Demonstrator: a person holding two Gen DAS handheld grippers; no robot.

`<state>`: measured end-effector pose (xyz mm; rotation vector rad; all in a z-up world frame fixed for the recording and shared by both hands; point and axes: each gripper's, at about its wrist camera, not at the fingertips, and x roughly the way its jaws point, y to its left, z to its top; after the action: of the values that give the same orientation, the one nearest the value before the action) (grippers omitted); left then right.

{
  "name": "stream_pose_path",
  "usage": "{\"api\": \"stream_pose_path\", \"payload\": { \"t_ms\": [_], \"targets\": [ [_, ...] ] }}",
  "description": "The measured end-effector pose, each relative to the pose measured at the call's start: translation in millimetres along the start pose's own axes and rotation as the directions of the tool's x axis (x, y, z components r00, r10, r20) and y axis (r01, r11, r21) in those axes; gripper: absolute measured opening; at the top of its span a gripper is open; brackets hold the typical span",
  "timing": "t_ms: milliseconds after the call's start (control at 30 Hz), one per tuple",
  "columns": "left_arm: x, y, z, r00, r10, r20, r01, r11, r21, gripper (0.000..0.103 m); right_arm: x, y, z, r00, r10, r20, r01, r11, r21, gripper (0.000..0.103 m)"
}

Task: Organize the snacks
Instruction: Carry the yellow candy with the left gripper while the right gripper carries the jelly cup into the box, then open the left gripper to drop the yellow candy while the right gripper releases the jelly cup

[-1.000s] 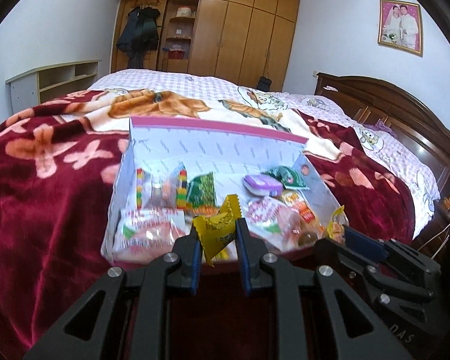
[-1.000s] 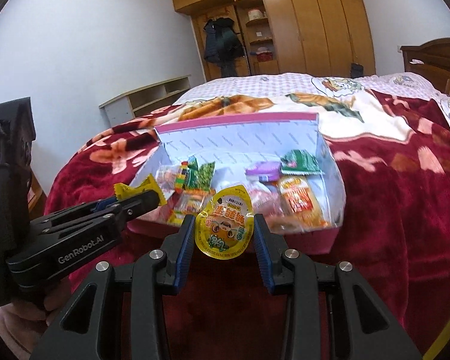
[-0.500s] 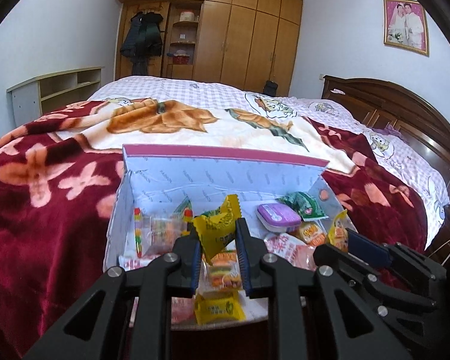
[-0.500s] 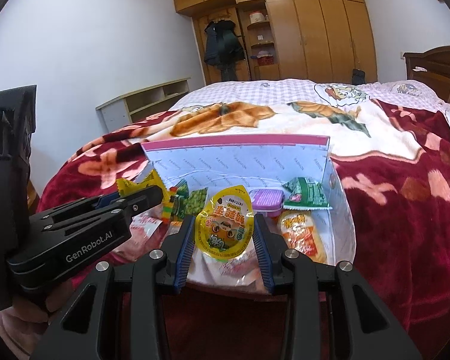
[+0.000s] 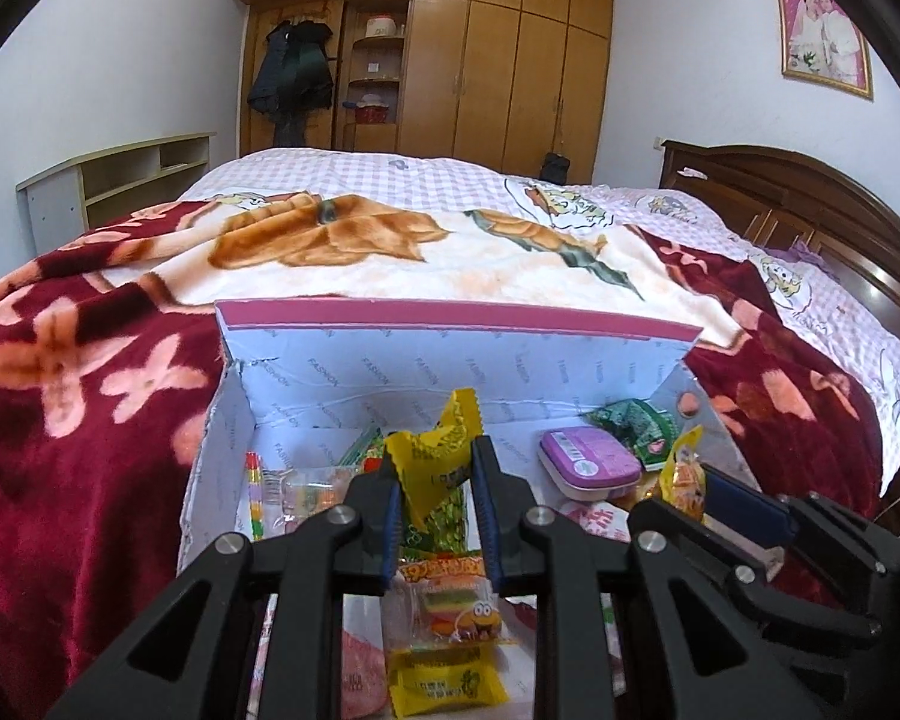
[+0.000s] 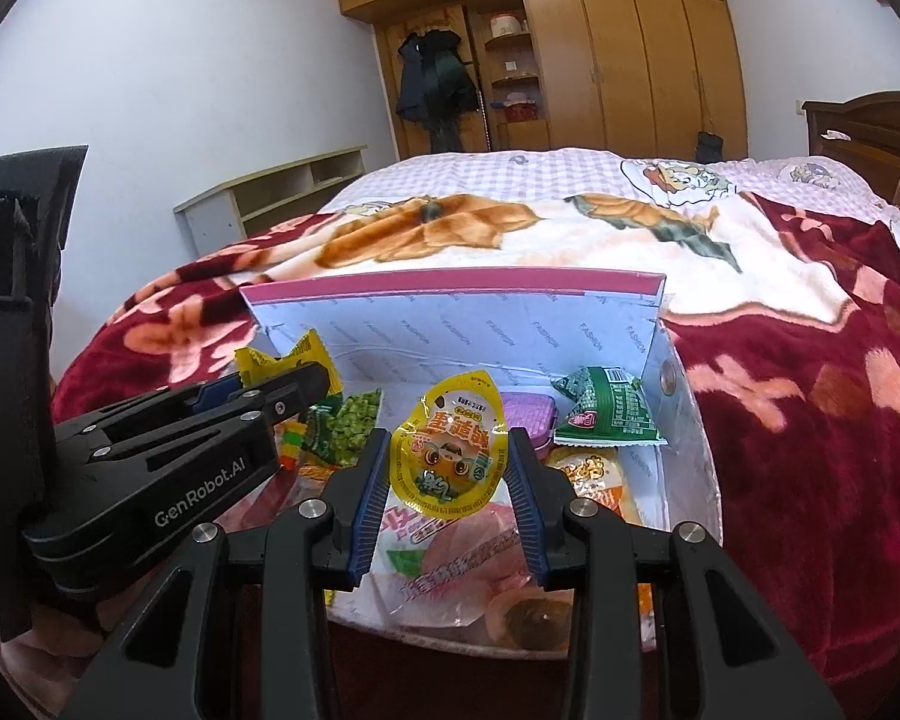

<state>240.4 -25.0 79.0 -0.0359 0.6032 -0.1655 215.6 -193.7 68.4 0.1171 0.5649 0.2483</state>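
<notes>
As both grippers advanced from the near edge to above the box (image 5: 450,360), the left gripper (image 5: 432,474) pinched a yellow candy (image 5: 444,450) and the right gripper (image 6: 447,462) a yellow pouch (image 6: 450,450); release appeared imminent.

A bed under a red floral blanket (image 5: 78,372). Beyond it, a wooden wardrobe (image 5: 510,60); a dark coat, perhaps two, (image 5: 291,69) hangs at its left.

1. I see the box (image 5: 282,420) open on top, so a claw can go down in.
2. Its tall back wall (image 6: 450,324) blocks the far side.
3. Snacks (image 6: 606,414) cover the box floor.
</notes>
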Motion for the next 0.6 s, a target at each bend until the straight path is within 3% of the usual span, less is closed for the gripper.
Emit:
{"api": "stream_pose_path", "payload": {
  "t_ms": [300, 600],
  "targets": [
    [21.7, 5.3, -5.5, 0.999, 0.032, -0.040, -0.033, 0.999, -0.013, 0.022, 15.7, -5.6, -0.1, 0.999, -0.023, -0.023, 0.023, 1.000, 0.011, 0.039],
    [26.7, 6.1, -6.9, 0.998, 0.050, -0.030, -0.050, 0.999, -0.006, 0.025, 32.1, -9.9, -6.0, 0.997, -0.041, -0.060, 0.042, 0.999, 0.019, 0.039]
  ]
}}
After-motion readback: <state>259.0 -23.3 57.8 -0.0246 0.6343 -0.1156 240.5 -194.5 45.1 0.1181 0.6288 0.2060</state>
